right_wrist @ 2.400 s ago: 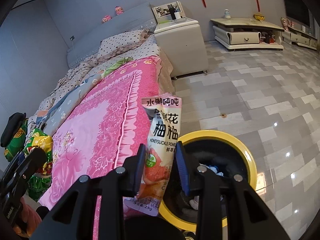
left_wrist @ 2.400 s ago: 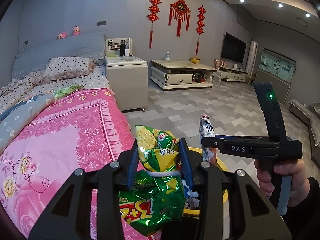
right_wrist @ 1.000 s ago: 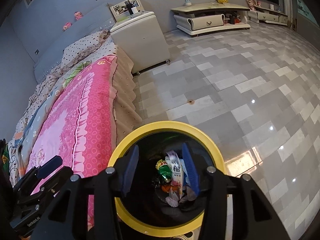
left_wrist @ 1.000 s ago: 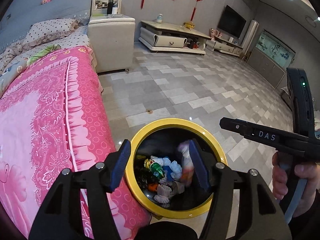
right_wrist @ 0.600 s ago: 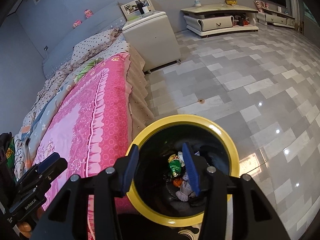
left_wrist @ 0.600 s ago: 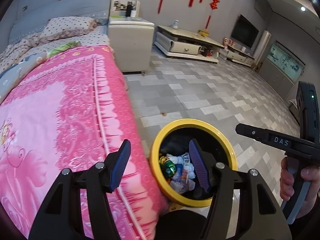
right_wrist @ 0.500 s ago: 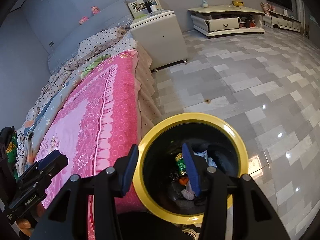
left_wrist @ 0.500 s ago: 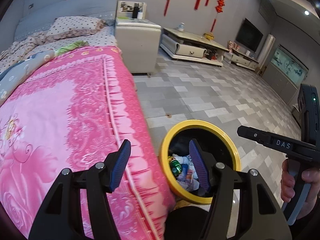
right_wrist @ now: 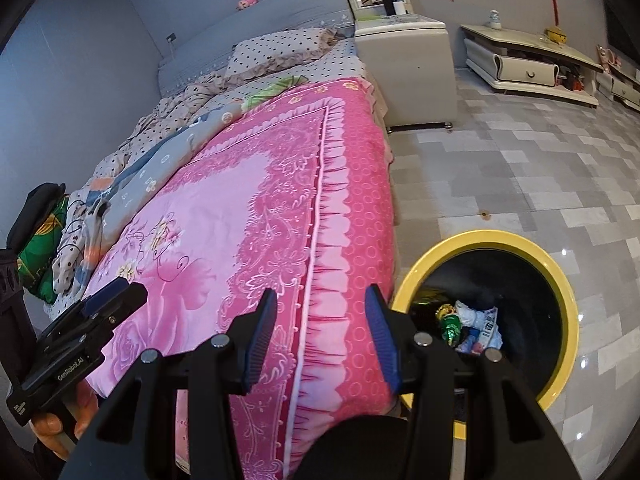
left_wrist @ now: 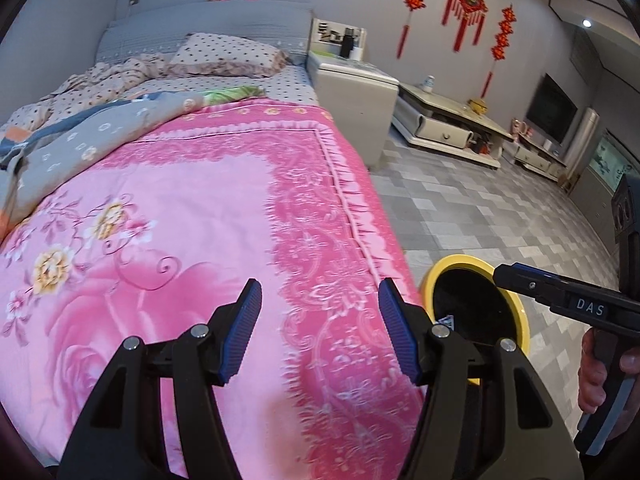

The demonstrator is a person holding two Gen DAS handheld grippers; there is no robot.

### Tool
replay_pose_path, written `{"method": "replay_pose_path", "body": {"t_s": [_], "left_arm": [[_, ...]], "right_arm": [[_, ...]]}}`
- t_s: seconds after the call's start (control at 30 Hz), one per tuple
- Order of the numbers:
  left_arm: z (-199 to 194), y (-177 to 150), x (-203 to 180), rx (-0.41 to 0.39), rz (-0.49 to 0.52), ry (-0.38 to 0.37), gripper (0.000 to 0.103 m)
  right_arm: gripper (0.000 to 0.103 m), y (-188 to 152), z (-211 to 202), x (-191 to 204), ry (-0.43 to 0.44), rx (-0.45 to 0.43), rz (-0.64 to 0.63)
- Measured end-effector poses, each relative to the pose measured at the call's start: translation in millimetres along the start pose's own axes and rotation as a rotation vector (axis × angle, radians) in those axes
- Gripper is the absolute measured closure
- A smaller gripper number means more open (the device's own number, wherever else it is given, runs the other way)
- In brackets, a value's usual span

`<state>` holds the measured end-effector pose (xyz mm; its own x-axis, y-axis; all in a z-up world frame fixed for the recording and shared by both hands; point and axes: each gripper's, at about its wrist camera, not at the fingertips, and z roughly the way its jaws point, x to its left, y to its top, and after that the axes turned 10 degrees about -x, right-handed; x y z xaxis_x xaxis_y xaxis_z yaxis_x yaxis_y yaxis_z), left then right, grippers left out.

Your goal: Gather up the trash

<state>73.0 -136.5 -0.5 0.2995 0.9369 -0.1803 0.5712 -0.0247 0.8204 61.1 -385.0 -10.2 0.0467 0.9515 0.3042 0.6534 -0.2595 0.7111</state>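
My left gripper (left_wrist: 320,330) is open and empty above the pink flowered bedspread (left_wrist: 180,220). In the right wrist view, my right gripper (right_wrist: 322,336) is open too, with nothing between its blue pads, over the bedspread's frilled edge (right_wrist: 320,220). The yellow-rimmed black bin (right_wrist: 560,280) stands on the floor beside the bed, to the right of both grippers. Crumpled wrappers (right_wrist: 472,324) lie inside it. A green patterned thing (right_wrist: 40,236) sits at the bed's far left edge; I cannot tell what it is.
A rumpled grey quilt (left_wrist: 80,140) and a dotted pillow (left_wrist: 228,56) lie at the head of the bed. A white bedside cabinet (right_wrist: 404,64) stands beyond it and a low TV stand (right_wrist: 528,64) by the far wall. Grey tiled floor (right_wrist: 520,168) stretches to the right.
Both grippers let their wrappers go into the bin, then swung left from above it to over the pink bedspread. The bin now sits to their right.
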Motion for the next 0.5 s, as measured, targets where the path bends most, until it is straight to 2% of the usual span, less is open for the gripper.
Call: {"method": "replay_pose_path", "body": {"t_s": [0.37,0.5], "left_arm": [[-30,-19,65,-0.006,-0.054,0.106,0.045],[-37,-29,82,-0.015,-0.065,0.146,0.036]], "right_arm": [[0.06,-16,27,59,0.056,0.064,-0.082],[0.058,-24,35,73,0.058,0.082,-0.105]]}}
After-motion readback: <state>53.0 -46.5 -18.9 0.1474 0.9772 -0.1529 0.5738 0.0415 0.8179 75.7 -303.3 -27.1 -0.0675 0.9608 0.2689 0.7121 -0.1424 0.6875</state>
